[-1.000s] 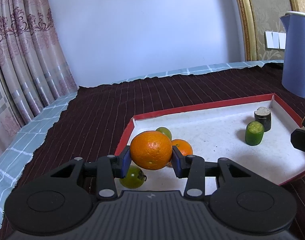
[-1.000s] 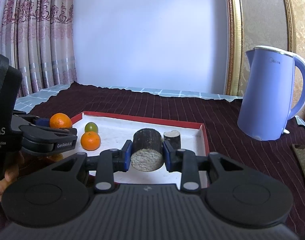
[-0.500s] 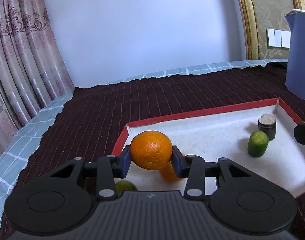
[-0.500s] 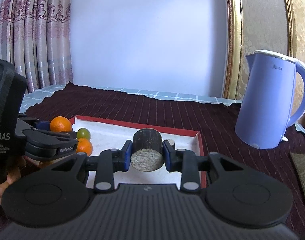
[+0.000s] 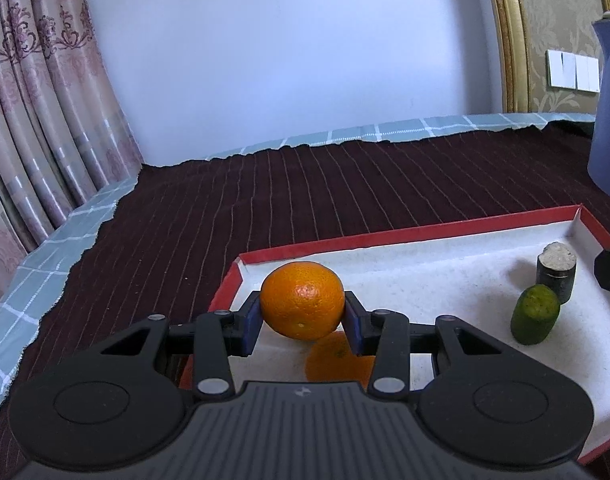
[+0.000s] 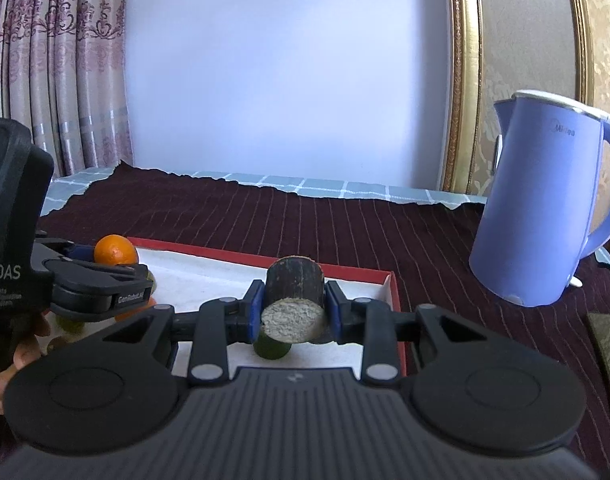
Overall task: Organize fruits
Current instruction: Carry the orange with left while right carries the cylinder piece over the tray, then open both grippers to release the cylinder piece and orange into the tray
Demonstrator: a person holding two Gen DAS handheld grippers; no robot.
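My left gripper (image 5: pixel 303 314) is shut on an orange (image 5: pixel 303 300), held above the near left corner of a white tray with a red rim (image 5: pixel 405 234). A second orange (image 5: pixel 337 360) lies on the tray just under it. Further right on the tray stand a green fruit (image 5: pixel 535 314) and a short dark cylinder piece (image 5: pixel 555 272). My right gripper (image 6: pixel 293 308) is shut on a dark cylinder piece with a pale cut end (image 6: pixel 293 300), held over the tray (image 6: pixel 389 280). A green fruit (image 6: pixel 271 350) shows partly beneath it. The left gripper with its orange (image 6: pixel 115 250) appears at the left of the right wrist view.
A blue electric kettle (image 6: pixel 545 208) stands on the dark striped cloth (image 5: pixel 305 200) to the right of the tray. A person's fingers (image 6: pixel 23 356) hold the left gripper. Curtains hang at the left, a gold-framed panel at the back right.
Both grippers have drawn back toward the tray's near side, each keeping its load. In the left wrist view the small green fruits have slipped out of sight under the gripper.
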